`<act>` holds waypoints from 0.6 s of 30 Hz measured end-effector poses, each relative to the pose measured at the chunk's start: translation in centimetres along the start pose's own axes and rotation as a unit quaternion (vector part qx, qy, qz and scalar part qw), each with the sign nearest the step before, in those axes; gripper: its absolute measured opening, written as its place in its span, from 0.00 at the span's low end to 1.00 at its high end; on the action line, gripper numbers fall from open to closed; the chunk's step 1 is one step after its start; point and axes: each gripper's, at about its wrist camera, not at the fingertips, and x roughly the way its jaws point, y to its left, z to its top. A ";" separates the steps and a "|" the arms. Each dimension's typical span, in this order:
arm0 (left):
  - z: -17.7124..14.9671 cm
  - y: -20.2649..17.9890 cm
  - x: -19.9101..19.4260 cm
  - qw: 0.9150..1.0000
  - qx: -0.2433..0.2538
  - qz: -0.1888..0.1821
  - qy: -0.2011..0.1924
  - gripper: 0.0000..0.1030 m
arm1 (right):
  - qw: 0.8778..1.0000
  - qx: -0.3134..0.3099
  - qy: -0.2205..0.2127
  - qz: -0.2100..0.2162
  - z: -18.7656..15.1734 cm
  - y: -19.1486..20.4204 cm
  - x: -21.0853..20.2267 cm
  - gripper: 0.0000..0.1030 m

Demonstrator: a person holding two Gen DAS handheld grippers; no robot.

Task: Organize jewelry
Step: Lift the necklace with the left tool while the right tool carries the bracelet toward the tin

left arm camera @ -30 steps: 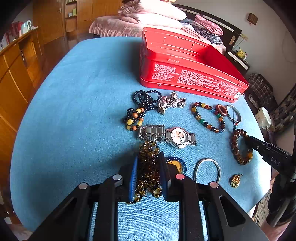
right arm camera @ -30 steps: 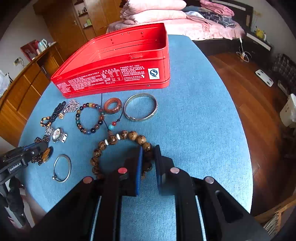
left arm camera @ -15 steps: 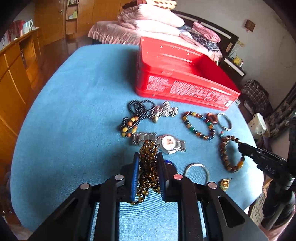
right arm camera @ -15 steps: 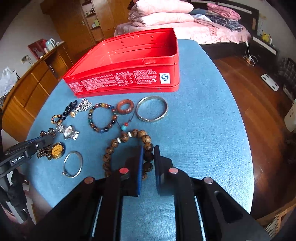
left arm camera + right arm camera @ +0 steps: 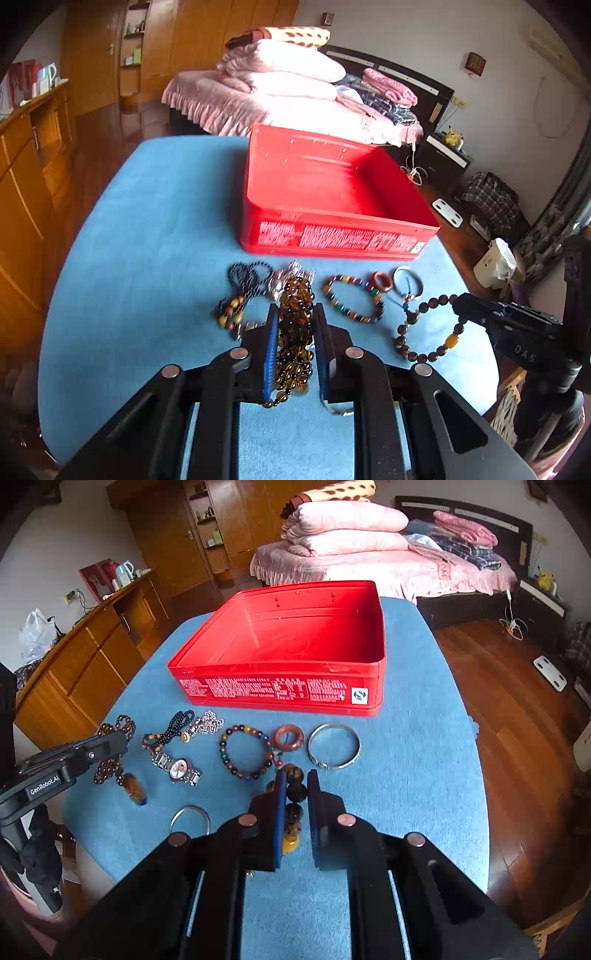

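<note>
My left gripper (image 5: 295,309) is shut on a bunched amber bead necklace (image 5: 295,332), which hangs lifted off the blue table. The right wrist view shows the left gripper (image 5: 110,744) at the left, the necklace's pendant (image 5: 135,792) dangling below it. My right gripper (image 5: 297,773) is shut on a brown wooden bead bracelet (image 5: 295,792) with a yellow bead at its bottom. In the left wrist view that bracelet (image 5: 417,354) loops down from the right gripper (image 5: 461,301). An open red tin box (image 5: 280,690) stands beyond both.
On the blue cloth (image 5: 413,775) before the box lie a black bead strand (image 5: 170,734), a silver chain (image 5: 208,722), a watch (image 5: 177,768), a multicolour bracelet (image 5: 245,755), a reddish ring (image 5: 289,738), a silver bangle (image 5: 334,746) and a thin hoop (image 5: 190,818). The table edge is close behind.
Both grippers have risen and tipped up toward the box. The amber necklace and the wooden bracelet have come up off the cloth with them.
</note>
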 end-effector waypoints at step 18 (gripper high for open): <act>3.9 -1.7 1.4 1.000 -0.002 -0.009 -0.012 0.18 | 1.000 0.002 -0.020 0.018 3.6 0.7 0.3 0.10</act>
